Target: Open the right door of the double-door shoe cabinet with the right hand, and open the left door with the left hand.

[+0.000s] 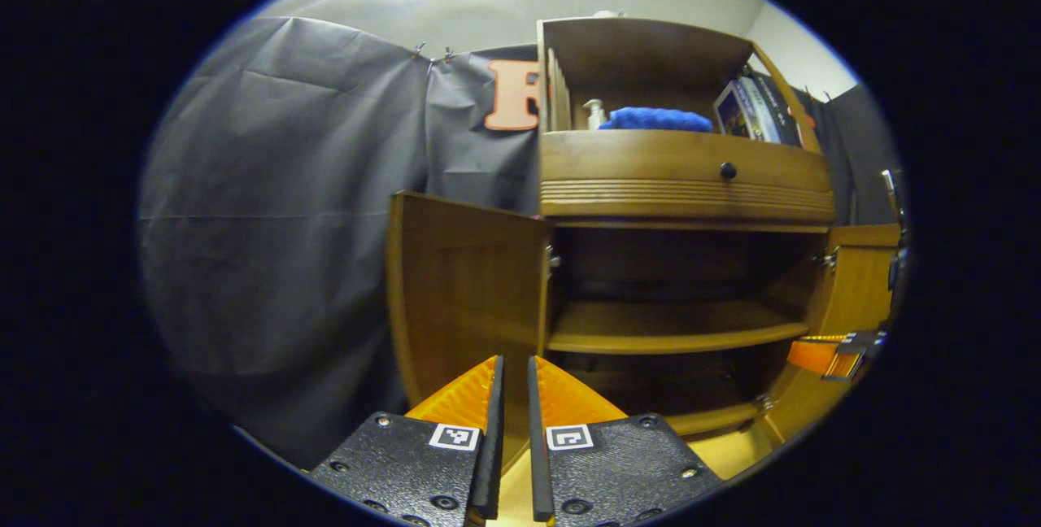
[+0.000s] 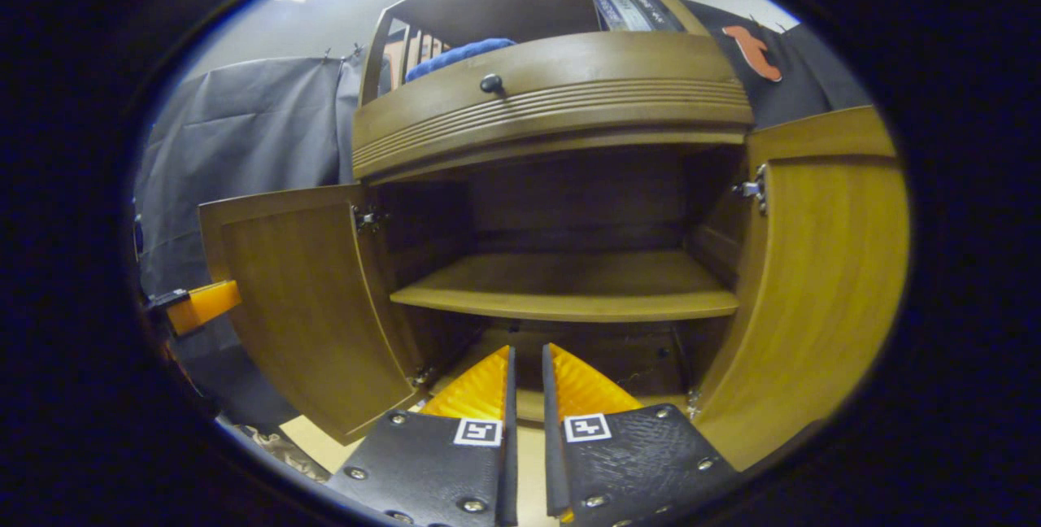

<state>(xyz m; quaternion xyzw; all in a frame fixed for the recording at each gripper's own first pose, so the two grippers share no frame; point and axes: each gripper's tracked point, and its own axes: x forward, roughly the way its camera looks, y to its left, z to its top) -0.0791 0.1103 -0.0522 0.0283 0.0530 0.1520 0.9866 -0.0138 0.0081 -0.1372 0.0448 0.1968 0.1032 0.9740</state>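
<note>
The cabinet stands against the booth wall with both lower doors swung wide. In the right gripper view the left door hangs open on the left and the right door on the right, each held by a hinge at its upper inner corner. Between them the inner shelf lies bare. Above the doors sits a drawer front with a dark knob, and above that an open top compartment with a blue cloth and books.

The right tool points into the lower opening, its fingers nearly together with a narrow gap, gripping nothing. The other tool shows at the far left edge, just beside the left door's outer edge.

In the left gripper view the left tool points at the lower part of the left door, fingers likewise close together and gripping nothing. A small bottle stands beside the blue cloth in the top compartment.
</note>
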